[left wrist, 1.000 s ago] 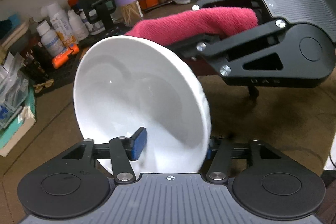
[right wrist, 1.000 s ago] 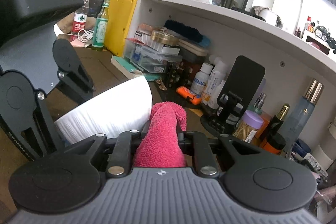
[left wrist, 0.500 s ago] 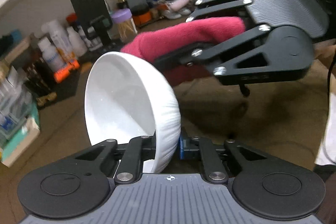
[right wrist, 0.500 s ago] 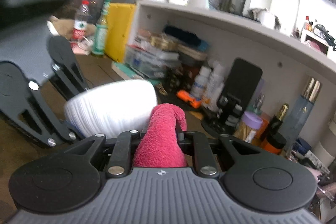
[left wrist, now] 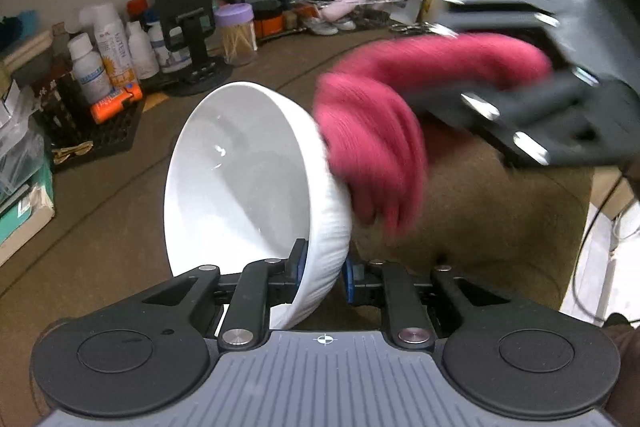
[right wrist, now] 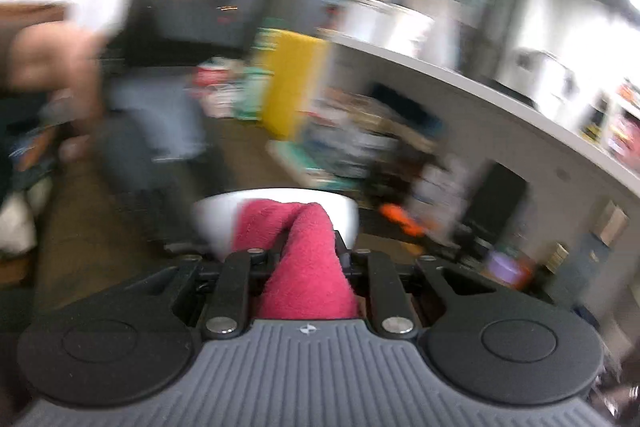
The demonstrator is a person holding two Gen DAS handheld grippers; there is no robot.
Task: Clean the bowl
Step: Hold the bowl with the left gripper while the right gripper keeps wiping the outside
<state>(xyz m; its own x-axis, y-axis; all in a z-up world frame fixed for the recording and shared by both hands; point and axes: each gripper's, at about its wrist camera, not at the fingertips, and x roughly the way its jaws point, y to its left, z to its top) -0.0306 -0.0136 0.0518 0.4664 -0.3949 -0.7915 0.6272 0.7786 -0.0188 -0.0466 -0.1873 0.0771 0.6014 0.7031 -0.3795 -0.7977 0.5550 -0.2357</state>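
Left gripper [left wrist: 323,265] clamps the white bowl [left wrist: 248,183] by its rim, tilted on edge above the brown tabletop [left wrist: 500,219]. Right gripper [right wrist: 308,255] grips a pink cloth [left wrist: 384,131], pressed against the bowl's outer wall.

Left wrist view is taken from just behind the left gripper [left wrist: 322,267], aimed forward over the brown table [left wrist: 120,219] toward the cluttered back wall; the bowl [left wrist: 248,179] is seen very close. Right wrist view is taken from behind the right gripper [right wrist: 306,259], aimed toward the shelf [right wrist: 460,75], heavily blurred. Bowl [right wrist: 216,219], pink cloth [left wrist: 372,147] and orange object [left wrist: 116,103] are shared.
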